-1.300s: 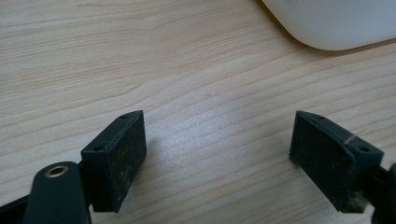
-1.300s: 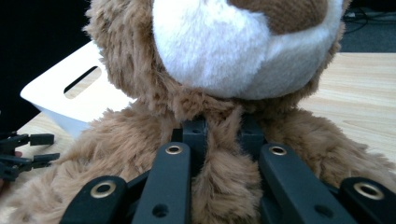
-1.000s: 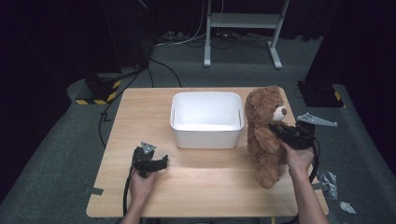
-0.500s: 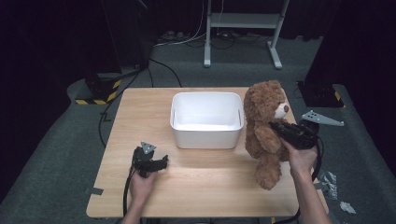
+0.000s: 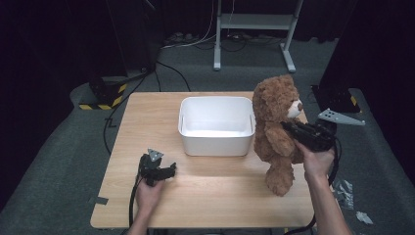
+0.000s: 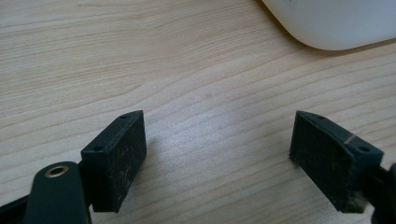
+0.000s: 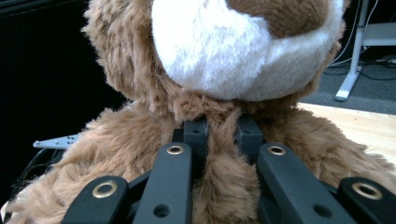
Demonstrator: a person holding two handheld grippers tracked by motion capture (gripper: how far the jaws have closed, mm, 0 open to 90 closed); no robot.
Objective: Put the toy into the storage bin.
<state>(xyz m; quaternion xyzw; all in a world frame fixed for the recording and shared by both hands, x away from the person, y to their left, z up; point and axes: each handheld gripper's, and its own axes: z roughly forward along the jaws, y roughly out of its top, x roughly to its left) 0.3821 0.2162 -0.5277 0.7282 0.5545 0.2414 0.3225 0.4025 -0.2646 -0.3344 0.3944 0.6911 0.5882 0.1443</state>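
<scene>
- Right gripper [image 5: 289, 128], jaws clamped on the bear [image 5: 275, 132], has lifted it since a second ago; it now hangs near the counter's [image 5: 215, 196] right edge, beside the bin [image 5: 217, 141].
- Left gripper [image 5: 169, 170] rests, jaws wide, empty.
- Binning probably follows.

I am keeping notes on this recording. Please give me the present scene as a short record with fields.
held thing: bear, upright beside the bin, feet near the table
right tongs: shut on the bear's chest fur, under the muzzle
left tongs: open, nothing between the jaws, low over the table
bin: white, nothing seen inside, left of the bear
likely next: bear goes into the bin
</scene>
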